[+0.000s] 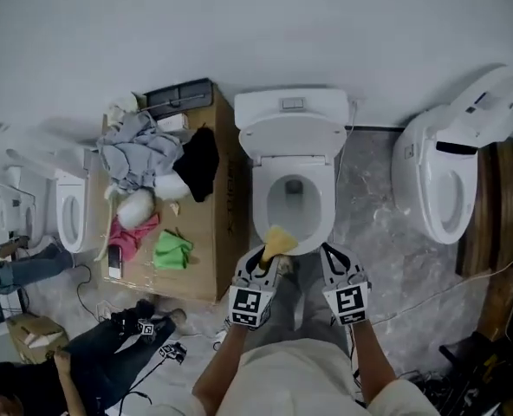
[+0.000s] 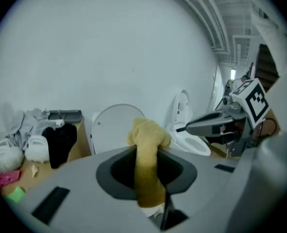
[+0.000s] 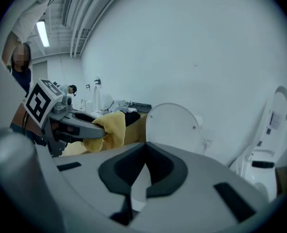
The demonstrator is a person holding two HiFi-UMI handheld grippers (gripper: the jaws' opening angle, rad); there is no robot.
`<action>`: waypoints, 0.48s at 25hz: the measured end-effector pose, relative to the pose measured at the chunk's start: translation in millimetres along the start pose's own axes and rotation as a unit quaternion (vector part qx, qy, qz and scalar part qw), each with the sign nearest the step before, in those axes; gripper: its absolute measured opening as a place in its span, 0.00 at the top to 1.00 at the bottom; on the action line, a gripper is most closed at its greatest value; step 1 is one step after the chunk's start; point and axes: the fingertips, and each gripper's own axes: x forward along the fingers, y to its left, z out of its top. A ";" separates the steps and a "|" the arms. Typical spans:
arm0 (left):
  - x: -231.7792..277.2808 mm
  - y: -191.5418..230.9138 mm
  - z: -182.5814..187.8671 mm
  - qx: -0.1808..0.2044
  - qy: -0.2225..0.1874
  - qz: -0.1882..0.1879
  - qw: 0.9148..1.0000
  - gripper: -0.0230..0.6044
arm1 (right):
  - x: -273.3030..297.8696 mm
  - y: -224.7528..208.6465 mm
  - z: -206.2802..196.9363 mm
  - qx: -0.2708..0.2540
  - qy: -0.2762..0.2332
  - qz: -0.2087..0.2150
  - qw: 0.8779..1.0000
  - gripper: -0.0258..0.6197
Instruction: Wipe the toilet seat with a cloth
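A white toilet stands in the middle with its lid (image 1: pixel 292 137) raised and its seat (image 1: pixel 326 208) down around the bowl. Over the seat's near rim hangs a yellow cloth (image 1: pixel 279 241), and my left gripper (image 1: pixel 269 260) is shut on it. In the left gripper view the cloth (image 2: pixel 146 164) runs up between the jaws and bunches above them, in front of the lid (image 2: pixel 112 127). My right gripper (image 1: pixel 328 251) is shut and holds nothing, just right of the cloth near the seat's front. The right gripper view shows the lid (image 3: pixel 175 125) and the yellow cloth (image 3: pixel 112 127).
A cardboard box (image 1: pixel 209 232) left of the toilet carries grey (image 1: pixel 139 150), black (image 1: pixel 198 163), pink (image 1: pixel 135 237) and green (image 1: pixel 172 250) cloths. A second toilet (image 1: pixel 451 176) stands to the right, a third (image 1: pixel 70 211) far left. A person (image 1: pixel 109 354) sits on the floor lower left.
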 end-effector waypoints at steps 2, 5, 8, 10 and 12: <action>-21.3 -4.0 33.6 0.019 -0.027 -0.007 0.999 0.81 | -21.9 8.0 38.1 -0.020 -0.022 -0.010 1.000 0.95; -44.7 -7.8 76.5 0.036 -0.072 -0.019 0.997 0.81 | -47.9 12.6 85.9 -0.042 -0.055 -0.033 0.997 0.95; -56.7 -8.5 118.3 0.043 -0.121 -0.016 0.992 0.81 | -62.5 3.7 120.7 -0.072 -0.072 -0.049 0.994 0.95; -66.5 -6.6 135.2 0.048 -0.136 -0.023 0.989 0.81 | -69.6 4.9 138.7 -0.083 -0.084 -0.056 0.991 0.95; -73.7 -4.3 144.6 0.051 -0.142 -0.029 0.988 0.81 | -76.2 9.2 155.4 -0.089 -0.101 -0.062 0.989 0.95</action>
